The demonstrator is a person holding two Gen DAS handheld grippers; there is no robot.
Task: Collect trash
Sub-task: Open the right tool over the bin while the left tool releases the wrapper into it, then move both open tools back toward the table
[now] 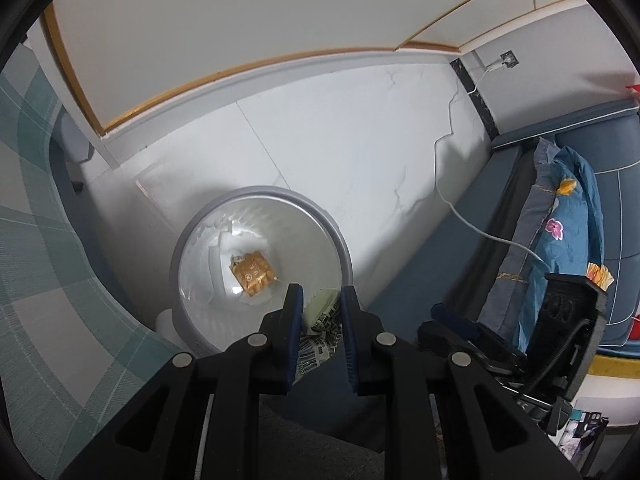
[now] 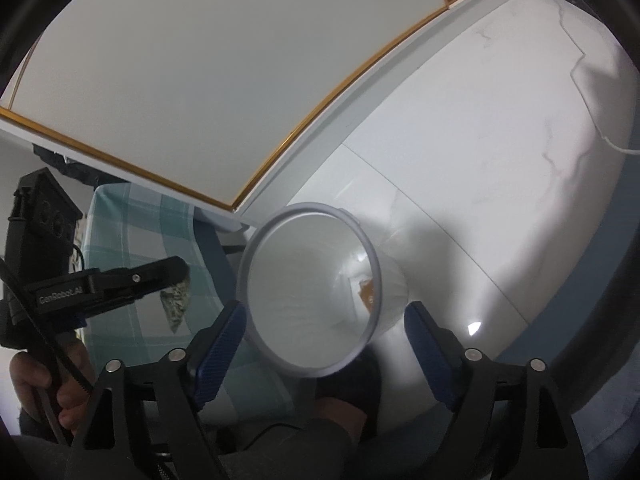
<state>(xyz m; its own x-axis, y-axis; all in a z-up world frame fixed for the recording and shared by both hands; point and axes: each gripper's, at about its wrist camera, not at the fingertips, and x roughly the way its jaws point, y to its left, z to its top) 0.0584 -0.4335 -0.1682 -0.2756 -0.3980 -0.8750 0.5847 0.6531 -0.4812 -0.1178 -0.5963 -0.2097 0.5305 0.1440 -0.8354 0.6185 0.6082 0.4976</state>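
Wrapper (image 1: 320,320), crumpled, pale green w/ black-and-white print, sits pinched between the blue pads of the left gripper (image 1: 321,300); jaws nearly closed, clamped on it, most of the wrapper bunched lower down between the fingers. From the right wrist view I see the same piece dangling below that gripper's tip, over the checked cloth (image 2: 132,232), i.e. not yet over the bin mouth. In my judgement I hold it this way, nose angled down, so a plain release drops it in once it is above the opening. Bin (image 1: 256,196), round, white w/ grey rim, stands on the pale marble-look floor (image 1: 360,140) just ahead of the left fingers; a thin clear liner seems to line it, though I can't confirm. Inside at the bottom: an orange packet (image 1: 254,272) on white paper, so at least one item is already collected. Right gripper (image 2: 324,320) has its jaws spread wide, nothing between the pads; the bin rim only shows through the gap, farther off. I judge it empty and free for the next pick. Outward: white cabinet w/ gold trim (image 1: 160,96) behind the bin, blue sofa (image 1: 460,248) to its right w/ a floral pillow (image 1: 568,208), a white cable (image 1: 476,228) trailing across floor and sofa. Risk, as I read it: a light wrapper may cling to a pad or drift past the rim if let go early.
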